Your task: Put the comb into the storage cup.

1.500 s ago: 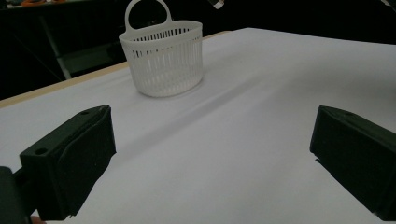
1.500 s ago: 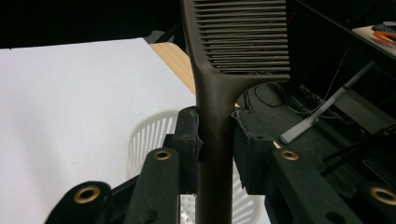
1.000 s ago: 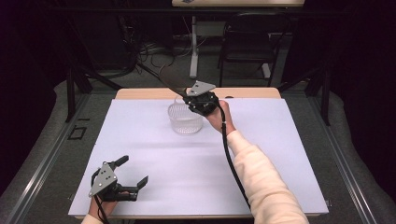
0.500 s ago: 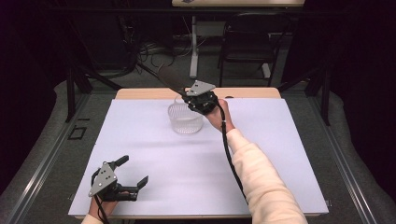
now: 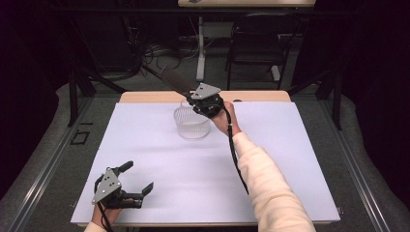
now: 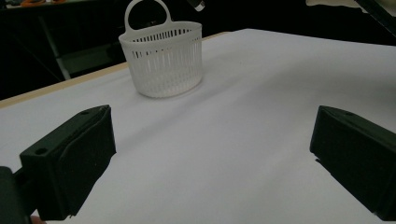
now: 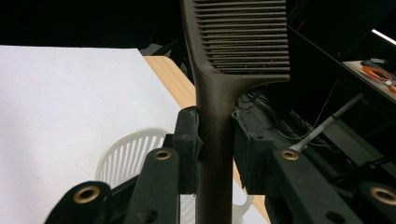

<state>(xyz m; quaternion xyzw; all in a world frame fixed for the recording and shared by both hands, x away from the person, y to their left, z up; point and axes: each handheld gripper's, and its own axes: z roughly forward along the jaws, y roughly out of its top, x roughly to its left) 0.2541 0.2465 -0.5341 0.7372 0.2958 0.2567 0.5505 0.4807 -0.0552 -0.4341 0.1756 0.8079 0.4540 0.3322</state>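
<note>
Right gripper (image 5: 197,102) clenched on comb (image 7: 219,93) handle, above the white basket (image 5: 192,123) nr table's (image 5: 290,145) far edge. Looks like drop-in's next, w/ handle lowered inside. Left gripper (image 5: 138,195) released, near-left corner.

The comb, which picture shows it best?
The right gripper view: the comb stands close up, its teeth clear, its handle clamped between the right gripper jaws above the white basket. In the high view the comb is a small dark bar. The left gripper view faces the basket instead.
</note>
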